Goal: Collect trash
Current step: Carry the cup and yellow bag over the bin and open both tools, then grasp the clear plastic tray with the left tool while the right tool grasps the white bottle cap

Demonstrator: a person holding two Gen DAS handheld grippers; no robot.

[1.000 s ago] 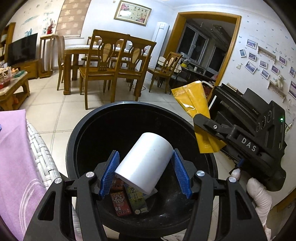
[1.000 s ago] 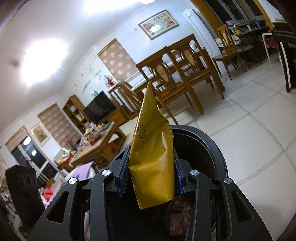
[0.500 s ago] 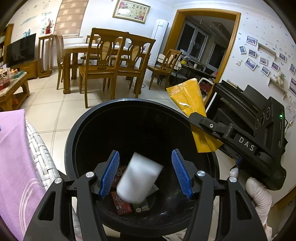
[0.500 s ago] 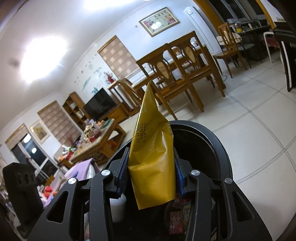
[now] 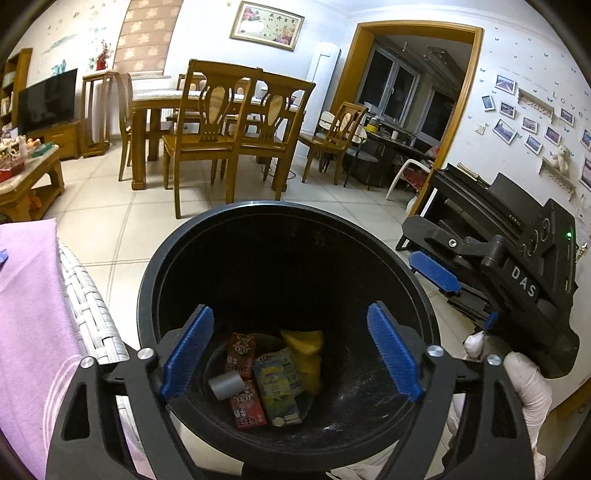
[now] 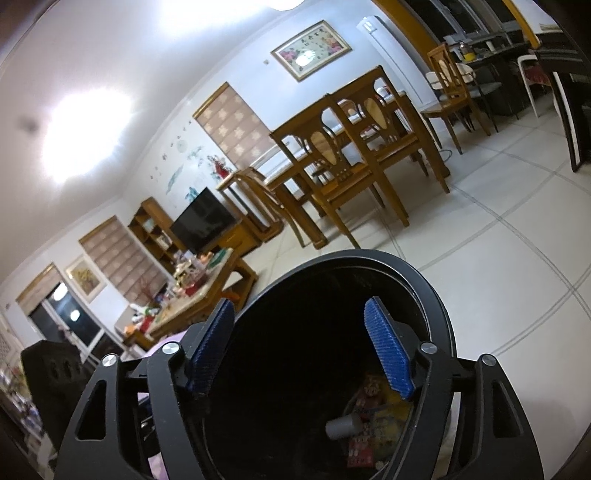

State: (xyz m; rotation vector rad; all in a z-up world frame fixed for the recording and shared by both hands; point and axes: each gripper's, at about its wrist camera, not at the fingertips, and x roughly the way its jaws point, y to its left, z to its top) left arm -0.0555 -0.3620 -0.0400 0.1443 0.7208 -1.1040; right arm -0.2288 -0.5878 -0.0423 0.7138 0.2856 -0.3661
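Trash lay at the bottom of the black bin: a white roll on its side, two red cartons, a blue-and-yellow packet and a yellow pouch, all touching or overlapping one another. The left hand-held gripper was positioned above the near rim of the bin, angled down into it; its jaws had just been opening and stood spread wide, with nothing between the blue pads. The right hand-held gripper was positioned over the bin from the other side; its jaws had also just been opening and stood spread, with nothing between them, and the same roll and cartons appeared below them. In the left wrist view the right hand-held gripper sat just beside the right rim of the bin, carried by a hand in a white glove. A pink cloth over a woven white surface lay just left of the bin. Beyond the bin, tiled floor extended to a wooden dining table with chairs. A low coffee tabletop carrying small items and a television stood at far left. A framed picture hung on the rear wall, and a black piano stood at right.
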